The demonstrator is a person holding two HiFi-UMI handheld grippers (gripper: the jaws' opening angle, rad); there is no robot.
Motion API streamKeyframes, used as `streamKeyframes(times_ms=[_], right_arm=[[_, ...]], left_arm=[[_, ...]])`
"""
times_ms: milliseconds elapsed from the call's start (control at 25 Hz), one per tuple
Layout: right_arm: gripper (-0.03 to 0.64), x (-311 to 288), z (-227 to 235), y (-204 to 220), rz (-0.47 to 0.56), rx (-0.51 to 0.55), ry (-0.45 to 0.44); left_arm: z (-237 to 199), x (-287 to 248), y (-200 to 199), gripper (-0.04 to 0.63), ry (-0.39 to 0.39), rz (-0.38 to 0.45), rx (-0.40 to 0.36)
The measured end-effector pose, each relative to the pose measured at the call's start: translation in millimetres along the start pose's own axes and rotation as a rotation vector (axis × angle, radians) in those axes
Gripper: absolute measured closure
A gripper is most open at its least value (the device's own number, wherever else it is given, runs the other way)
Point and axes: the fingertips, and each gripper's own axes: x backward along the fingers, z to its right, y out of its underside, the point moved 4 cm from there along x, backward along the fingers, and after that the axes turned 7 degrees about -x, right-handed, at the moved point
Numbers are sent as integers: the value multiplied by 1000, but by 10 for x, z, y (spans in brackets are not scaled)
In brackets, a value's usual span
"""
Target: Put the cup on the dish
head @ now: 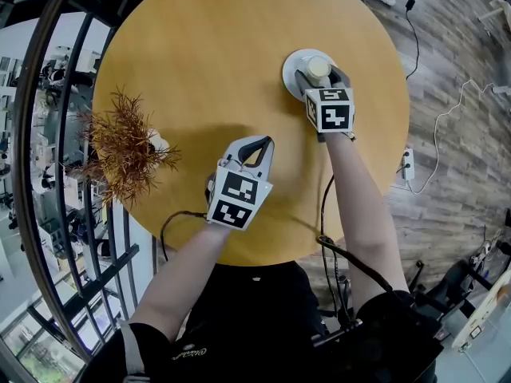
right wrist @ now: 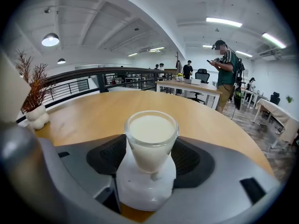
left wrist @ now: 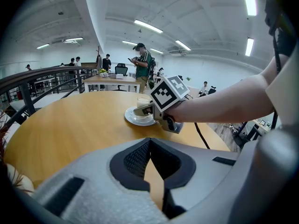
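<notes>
A glass cup (head: 318,67) of white liquid stands upright on a small white dish (head: 291,66) at the far right of the round wooden table (head: 200,54). My right gripper (head: 319,72) is open and straddles the cup, one jaw on each side. In the right gripper view the cup (right wrist: 152,141) rests on the dish (right wrist: 145,185) between the dark pads (right wrist: 105,157). My left gripper (head: 267,140) is shut and holds nothing, hovering over the near middle of the table. The left gripper view shows the cup (left wrist: 143,101), the dish (left wrist: 135,119) and the right gripper (left wrist: 142,110) ahead.
A dried reddish plant (head: 124,146) in a white pot stands at the table's left edge, beside a dark railing (head: 48,134). Cables (head: 327,214) hang off the near edge. People and desks stand far behind the table in both gripper views.
</notes>
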Motion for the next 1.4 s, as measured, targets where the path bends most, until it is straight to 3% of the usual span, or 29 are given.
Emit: streamKeyframes(times_ms=[800,1400], right_arm=[[334,150,3,195,-40,-6,43],[336,718,-85,346,-14,-22,46]], left_arm=[[119,85,90,588,10,2,-15],[317,280,61,588,13,28,-33]])
